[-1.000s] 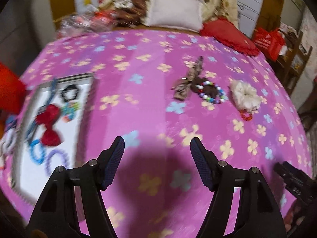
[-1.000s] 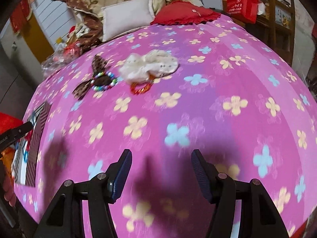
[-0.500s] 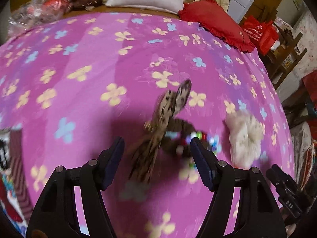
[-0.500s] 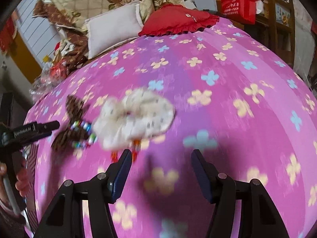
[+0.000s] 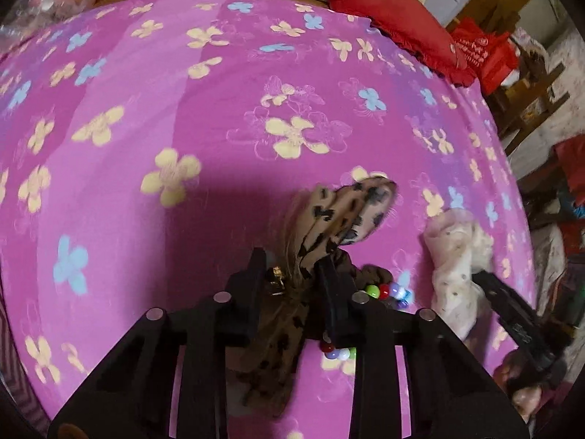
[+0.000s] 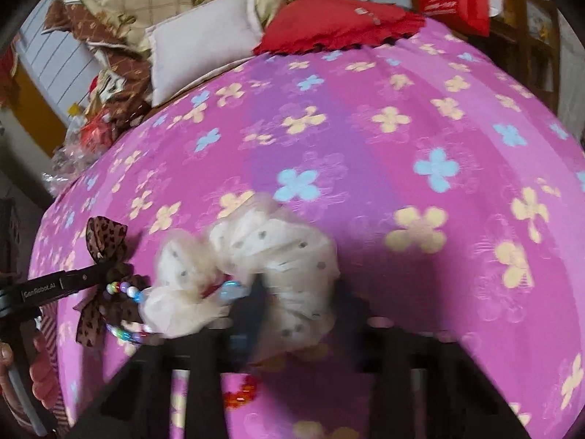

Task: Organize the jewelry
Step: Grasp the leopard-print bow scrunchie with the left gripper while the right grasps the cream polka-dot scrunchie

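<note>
On the pink flowered bedcover [image 5: 153,84] the left gripper [image 5: 290,278] has just been closing its jaws and they now pinch the middle of the leopard-print bow [image 5: 329,219], next to a bead bracelet [image 5: 384,290]. The right gripper [image 6: 299,303] has also just been closing; its jaws squeeze the white dotted scrunchie [image 6: 278,248], just right of the bow

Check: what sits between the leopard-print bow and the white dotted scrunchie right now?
A multicoloured bead bracelet lies between the leopard-print bow and the white dotted scrunchie, clearest in the right wrist view.
</note>
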